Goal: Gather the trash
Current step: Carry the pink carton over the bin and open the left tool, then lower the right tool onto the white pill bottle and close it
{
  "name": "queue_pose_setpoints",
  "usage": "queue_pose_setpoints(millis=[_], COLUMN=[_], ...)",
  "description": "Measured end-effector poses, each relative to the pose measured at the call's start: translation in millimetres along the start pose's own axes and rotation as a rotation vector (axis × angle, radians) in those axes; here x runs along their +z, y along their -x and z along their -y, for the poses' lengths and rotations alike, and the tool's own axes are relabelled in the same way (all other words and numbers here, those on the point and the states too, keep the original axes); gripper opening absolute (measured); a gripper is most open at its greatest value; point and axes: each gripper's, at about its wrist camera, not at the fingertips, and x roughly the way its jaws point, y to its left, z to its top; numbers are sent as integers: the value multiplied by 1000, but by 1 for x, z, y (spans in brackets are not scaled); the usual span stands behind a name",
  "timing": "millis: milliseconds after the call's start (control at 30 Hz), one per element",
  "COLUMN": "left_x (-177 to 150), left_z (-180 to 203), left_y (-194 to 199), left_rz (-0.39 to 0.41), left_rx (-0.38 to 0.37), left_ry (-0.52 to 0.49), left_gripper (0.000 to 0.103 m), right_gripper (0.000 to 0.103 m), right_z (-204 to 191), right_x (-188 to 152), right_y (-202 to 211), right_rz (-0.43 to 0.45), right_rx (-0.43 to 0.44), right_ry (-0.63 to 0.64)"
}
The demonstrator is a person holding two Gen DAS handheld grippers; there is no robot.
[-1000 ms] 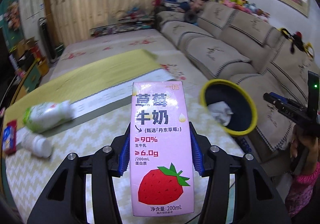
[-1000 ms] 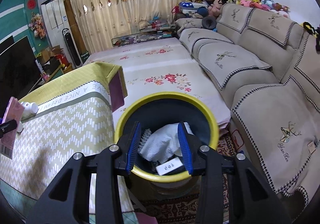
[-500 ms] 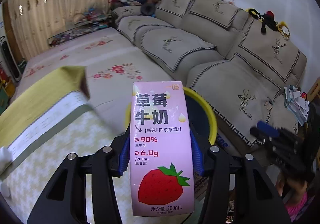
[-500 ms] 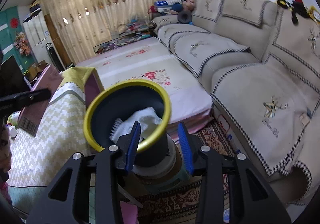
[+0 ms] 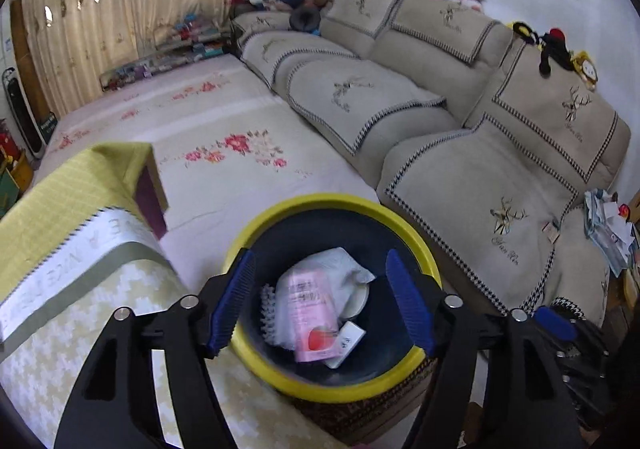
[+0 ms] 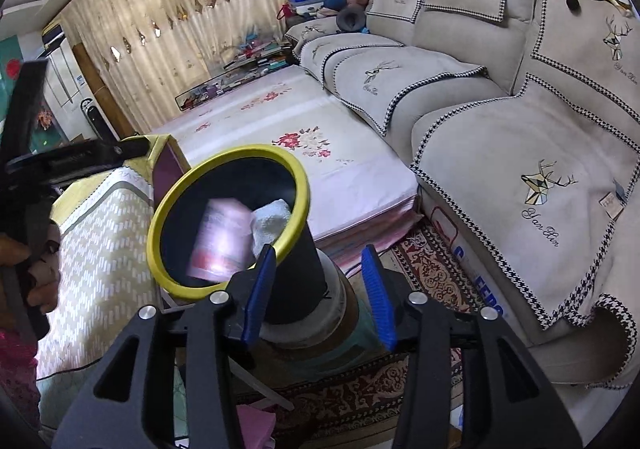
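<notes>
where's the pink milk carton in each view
Left wrist: pink milk carton lies inside the bin, lower centre, between the open left gripper fingers.
Right wrist: same carton, blurred, inside the bin, left of centre.
Shared landmark: the bin's yellow rim.

The left wrist view looks steeply down into the yellow-rimmed bin (image 5: 404, 223) from close above. The right wrist view faces it (image 6: 298, 185) from lower, beside; both share the sofa (image 5: 480, 153)
</notes>
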Motion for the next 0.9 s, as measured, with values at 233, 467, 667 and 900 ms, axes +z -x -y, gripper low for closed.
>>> queue_pose_setpoints(millis=[233,467,667,900], left_x=[-47,-120,-191,-270], left_z=[-30,-86,-148,-214], left_y=[124,229,293,353], left_rz=[193,323,345,345], left_rx=[24,139,269,411], left_ry=[62,179,300,403], left_gripper=[90,98,98,98], right_gripper=[44,46,46,46], right_z=[-26,-78,-147,-248], right_x=[-11,-20,-26,-36], right_y=[-8,-12,-10,-7], right_rz=[-30,-64,-77,-98], right_rx=[56,128,211,335], right_ry=[25,102,198,345])
